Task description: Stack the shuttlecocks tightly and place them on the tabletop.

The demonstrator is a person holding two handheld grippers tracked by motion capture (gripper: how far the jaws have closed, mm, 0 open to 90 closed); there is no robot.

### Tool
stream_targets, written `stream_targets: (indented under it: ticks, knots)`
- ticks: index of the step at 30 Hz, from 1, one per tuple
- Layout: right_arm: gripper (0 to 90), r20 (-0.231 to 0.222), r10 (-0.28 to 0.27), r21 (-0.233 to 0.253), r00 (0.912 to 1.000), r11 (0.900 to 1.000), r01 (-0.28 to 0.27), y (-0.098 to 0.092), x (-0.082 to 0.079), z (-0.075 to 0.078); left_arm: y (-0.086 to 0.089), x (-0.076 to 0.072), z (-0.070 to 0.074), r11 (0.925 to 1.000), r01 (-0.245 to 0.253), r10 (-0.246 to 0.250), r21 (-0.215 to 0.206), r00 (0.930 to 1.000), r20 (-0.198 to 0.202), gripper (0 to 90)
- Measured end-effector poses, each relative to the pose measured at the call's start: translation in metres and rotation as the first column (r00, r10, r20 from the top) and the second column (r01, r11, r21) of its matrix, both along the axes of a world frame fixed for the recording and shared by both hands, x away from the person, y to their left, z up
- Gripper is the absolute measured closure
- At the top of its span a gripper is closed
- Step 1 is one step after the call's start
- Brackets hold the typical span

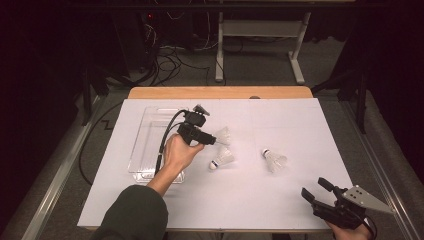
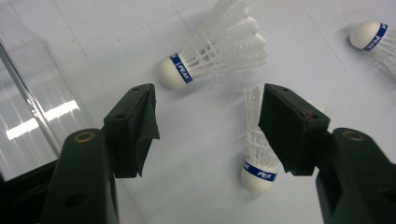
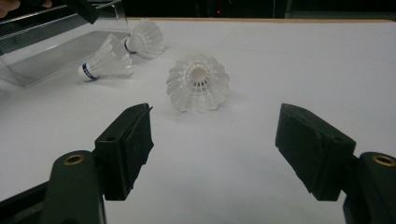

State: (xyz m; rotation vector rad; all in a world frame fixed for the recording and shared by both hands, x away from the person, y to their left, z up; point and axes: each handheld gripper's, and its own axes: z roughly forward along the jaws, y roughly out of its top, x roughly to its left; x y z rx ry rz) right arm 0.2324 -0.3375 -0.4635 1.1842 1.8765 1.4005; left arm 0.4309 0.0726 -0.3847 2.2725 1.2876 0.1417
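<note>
The reach-to-grasp step is judged in hand: the left gripper [image 2: 208, 123], fingers apart, is poised over a white feathered shuttlecock with blue band [image 2: 258, 158] lying on the white bench [image 1: 280, 195] beside a clear plastic tray [image 1: 150, 131], and lowering, then closing, is called for next.

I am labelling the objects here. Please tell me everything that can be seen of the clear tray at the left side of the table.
The clear tray is a shallow rectangular box of see-through plastic, with low walls and a flat rim. It lies flat on the white sheet, long side running away from the person, and looks empty. Its bottom reflects the light in bright bands. The left hand with the left tool is over its right edge; whether they touch it cannot be told.
</note>
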Motion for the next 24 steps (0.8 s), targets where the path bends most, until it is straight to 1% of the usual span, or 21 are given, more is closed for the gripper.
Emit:
stream_targets:
  ticks: [8, 12, 14, 17, 21, 24]
  knots:
    - [27.9, 0.004, 0.0, 0.003, 1.0, 1.0, 0.0, -0.001, 0.0, 0.0, 0.0, -0.004, -0.001, 1.0, 0.006, -0.006, -0.008, 1.0, 0.002, 38.0]
    - [28.0, 0.004, -0.002, 0.005, 1.0, 1.0, 0.002, -0.002, -0.001, 0.0, 0.0, -0.007, 0.003, 0.9998, 0.011, -0.011, -0.015, 0.9999, 0.011, 38.4]
    - [28.0, 0.004, -0.001, 0.002, 1.0, 1.0, 0.001, -0.001, -0.001, 0.0, -0.001, -0.009, 0.003, 0.9999, 0.014, -0.014, -0.001, 0.9998, 0.014, 38.5]
    - [28.0, 0.005, 0.001, 0.002, 1.0, 1.0, -0.001, -0.001, -0.001, 0.0, -0.001, -0.011, 0.002, 0.9999, 0.017, -0.017, 0.003, 0.9998, 0.009, 38.6]
    - [27.9, 0.005, 0.001, 0.003, 1.0, 1.0, -0.002, -0.001, -0.001, 0.0, 0.001, -0.016, 0.003, 0.9998, 0.018, -0.018, -0.008, 0.9997, 0.016, 38.8]
    - [28.0, 0.004, 0.002, -0.001, 1.0, 1.0, -0.002, -0.001, -0.001, 0.0, 0.002, -0.018, 0.003, 0.9998, 0.019, -0.018, -0.003, 0.9997, 0.014, 38.8]
